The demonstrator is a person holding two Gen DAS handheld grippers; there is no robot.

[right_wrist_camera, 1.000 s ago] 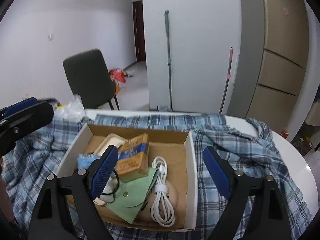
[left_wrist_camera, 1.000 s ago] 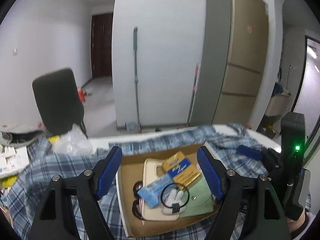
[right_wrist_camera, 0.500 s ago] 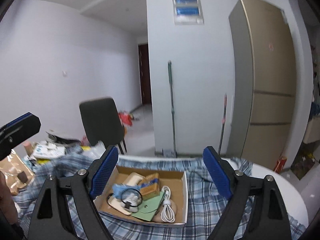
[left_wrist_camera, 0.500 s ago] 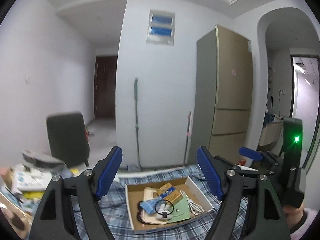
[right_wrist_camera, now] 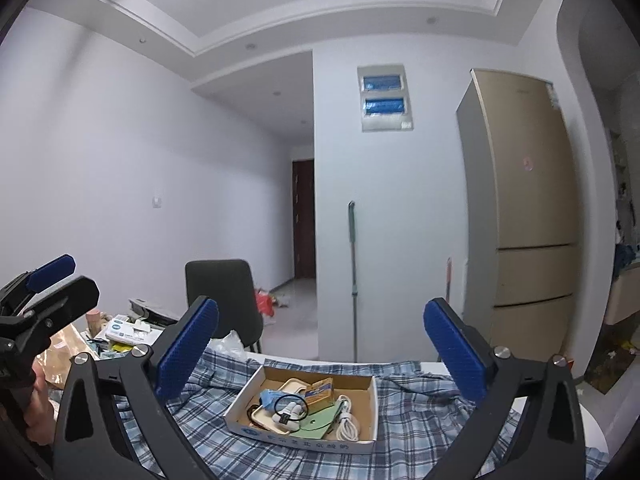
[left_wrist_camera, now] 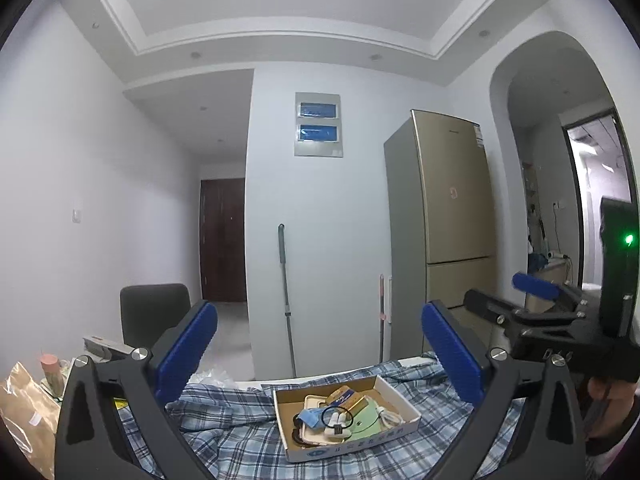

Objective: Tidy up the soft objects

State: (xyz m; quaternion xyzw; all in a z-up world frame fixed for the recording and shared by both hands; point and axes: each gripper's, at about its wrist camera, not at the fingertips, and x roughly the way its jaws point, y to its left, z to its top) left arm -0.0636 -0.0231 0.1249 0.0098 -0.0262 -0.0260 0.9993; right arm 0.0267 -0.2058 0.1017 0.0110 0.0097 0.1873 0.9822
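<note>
Both my tools are up high, well clear of the desk. My left tool (left_wrist_camera: 320,354) has its blue pads spread wide apart with nothing between them, and my right tool (right_wrist_camera: 320,350) is spread wide and empty too. Below and ahead of both lies the blue plaid cloth (right_wrist_camera: 420,408), rumpled and draped over the desk, reaching toward its far edge. The cardboard box (right_wrist_camera: 256,434) sits on top of that cloth, about mid-desk, and in each wrist view it shows low between the two pads, well apart from them. Inside the box I can see a white coiled cable (right_wrist_camera: 348,424) by its right wall, a green pouch (right_wrist_camera: 316,424) beside it, and a yellow-and-blue packet (right_wrist_camera: 320,390) toward the back. From the left view, my right tool (left_wrist_camera: 536,286) shows at the right edge.
</note>
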